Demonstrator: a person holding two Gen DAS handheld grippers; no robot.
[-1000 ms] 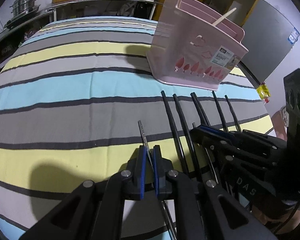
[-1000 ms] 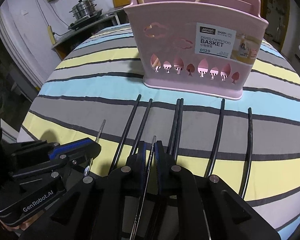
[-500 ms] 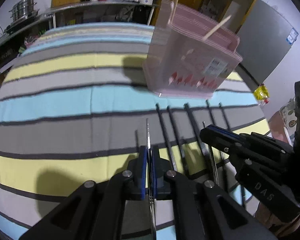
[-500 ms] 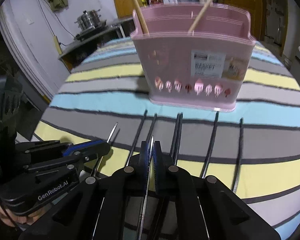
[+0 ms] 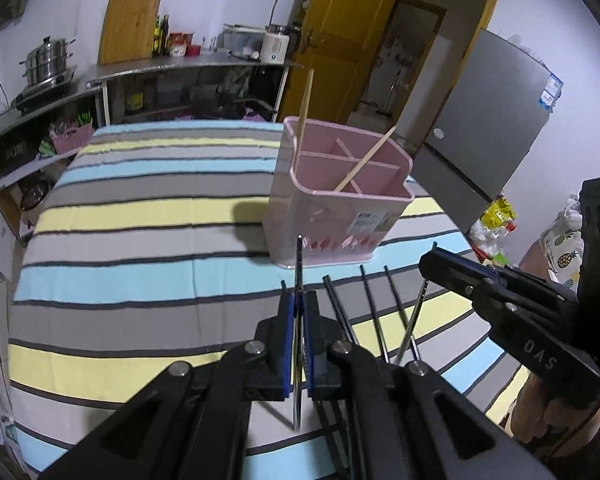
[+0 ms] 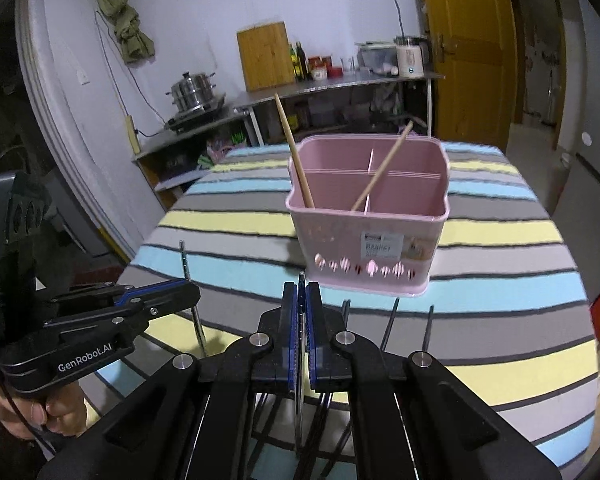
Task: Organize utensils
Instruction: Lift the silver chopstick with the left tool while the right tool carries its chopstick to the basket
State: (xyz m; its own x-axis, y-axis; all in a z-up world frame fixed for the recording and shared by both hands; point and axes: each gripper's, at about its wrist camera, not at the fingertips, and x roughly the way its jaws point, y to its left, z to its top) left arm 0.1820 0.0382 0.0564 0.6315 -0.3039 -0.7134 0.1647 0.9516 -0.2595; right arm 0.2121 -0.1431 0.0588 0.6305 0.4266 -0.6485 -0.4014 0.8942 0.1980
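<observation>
A pink divided utensil basket (image 5: 340,216) (image 6: 368,224) stands on the striped tablecloth with two wooden chopsticks (image 6: 296,156) leaning in it. My left gripper (image 5: 298,312) is shut on a thin metal chopstick (image 5: 299,264), held up above the cloth in front of the basket. My right gripper (image 6: 300,304) is shut on another metal chopstick (image 6: 301,280), also lifted, and it shows in the left wrist view (image 5: 428,264). Several black chopsticks (image 5: 374,308) (image 6: 390,324) lie side by side on the cloth below both grippers.
The striped table (image 5: 140,240) runs back to a steel counter (image 5: 188,68) with pots, bottles and a cutting board. A grey fridge (image 5: 488,128) stands right of the table. A yellow door (image 6: 468,48) is behind the basket.
Both grippers have risen well above the cloth, each carrying its metal chopstick up with it. The basket now shows from above, with its compartments visible.
</observation>
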